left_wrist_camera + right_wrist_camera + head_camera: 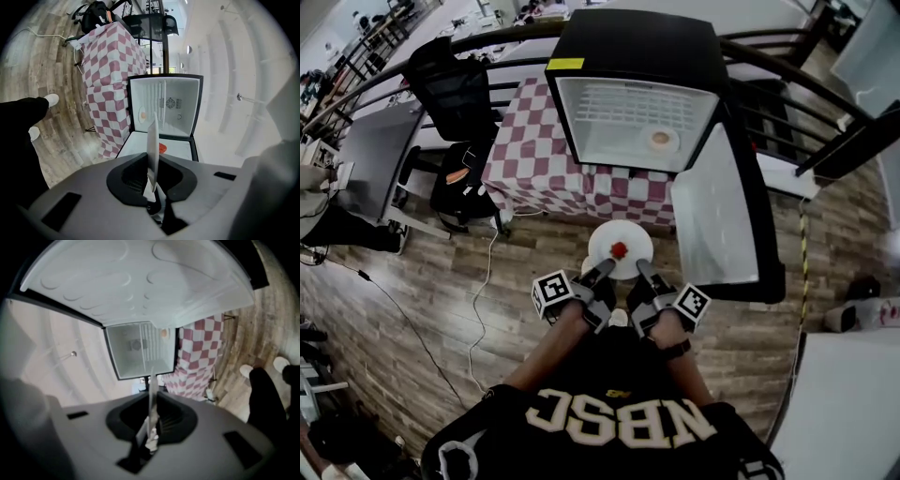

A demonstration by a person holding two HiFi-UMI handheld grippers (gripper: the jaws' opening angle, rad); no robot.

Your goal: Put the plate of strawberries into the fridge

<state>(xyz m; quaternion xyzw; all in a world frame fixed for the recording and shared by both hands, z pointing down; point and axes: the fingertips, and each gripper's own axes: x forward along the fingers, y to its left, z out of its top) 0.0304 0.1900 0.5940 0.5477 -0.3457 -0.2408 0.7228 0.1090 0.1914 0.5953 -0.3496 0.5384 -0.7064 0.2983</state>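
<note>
A white plate with one red strawberry hangs level in front of me, over the wooden floor. My left gripper is shut on the plate's near-left rim and my right gripper is shut on its near-right rim. The small black fridge stands ahead on a checked table, its white inside showing and its door swung open to the right. The left gripper view has the plate edge-on between the jaws with the strawberry beside it. In the right gripper view the plate rim is also pinched.
A round pale item lies inside the fridge at the right. The red-and-white checked cloth hangs to the floor. A black chair and a black bag stand at the left. A white cable runs across the floor. Dark railings curve behind.
</note>
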